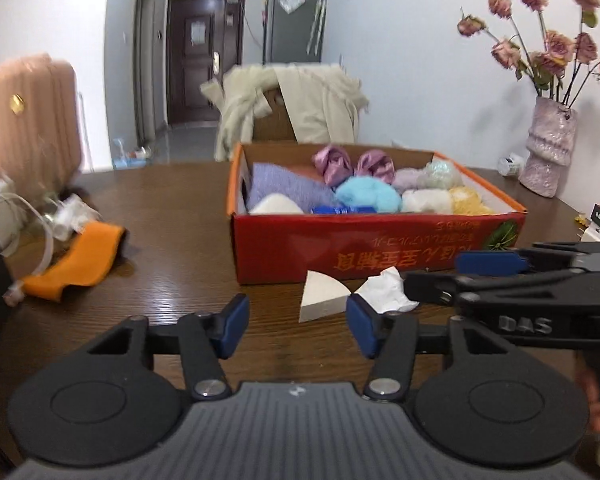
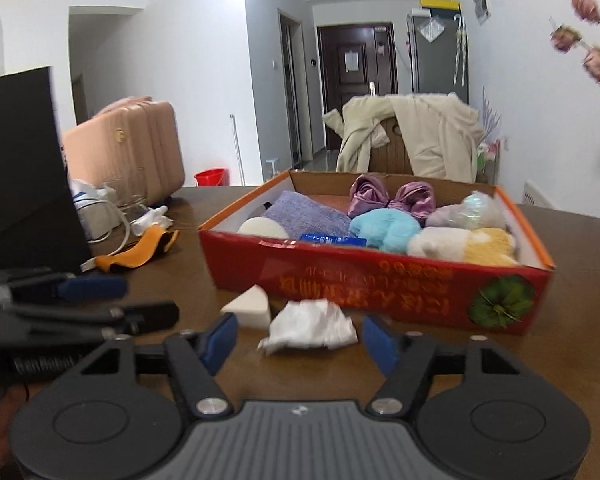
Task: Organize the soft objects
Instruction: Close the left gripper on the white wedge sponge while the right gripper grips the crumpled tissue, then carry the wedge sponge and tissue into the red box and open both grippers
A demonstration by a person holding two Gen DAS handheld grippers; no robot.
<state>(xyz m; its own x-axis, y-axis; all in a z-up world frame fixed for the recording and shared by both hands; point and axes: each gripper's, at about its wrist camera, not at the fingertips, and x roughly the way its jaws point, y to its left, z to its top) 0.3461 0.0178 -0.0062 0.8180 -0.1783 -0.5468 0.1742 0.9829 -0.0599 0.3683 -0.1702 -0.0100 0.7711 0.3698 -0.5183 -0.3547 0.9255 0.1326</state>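
A red cardboard box (image 1: 356, 252) (image 2: 380, 280) on the brown table holds several soft things: a purple towel (image 1: 284, 190), a blue plush (image 2: 384, 230), satin bows (image 2: 392, 198), pale plush balls. In front of it lie a white wedge sponge (image 1: 320, 296) (image 2: 250, 306) and a crumpled white tissue (image 1: 386, 290) (image 2: 312, 324). My left gripper (image 1: 296, 326) is open and empty, just short of the sponge. My right gripper (image 2: 300, 340) is open and empty, just short of the tissue; it also shows in the left wrist view (image 1: 432, 276).
An orange cloth (image 1: 76, 262) (image 2: 140, 252) and white cables (image 1: 40, 232) lie at the table's left. A pink suitcase (image 2: 136, 148) stands behind them. A vase of dried roses (image 1: 548, 152) stands at the right. A chair draped with a beige coat (image 2: 412, 136) is behind the box.
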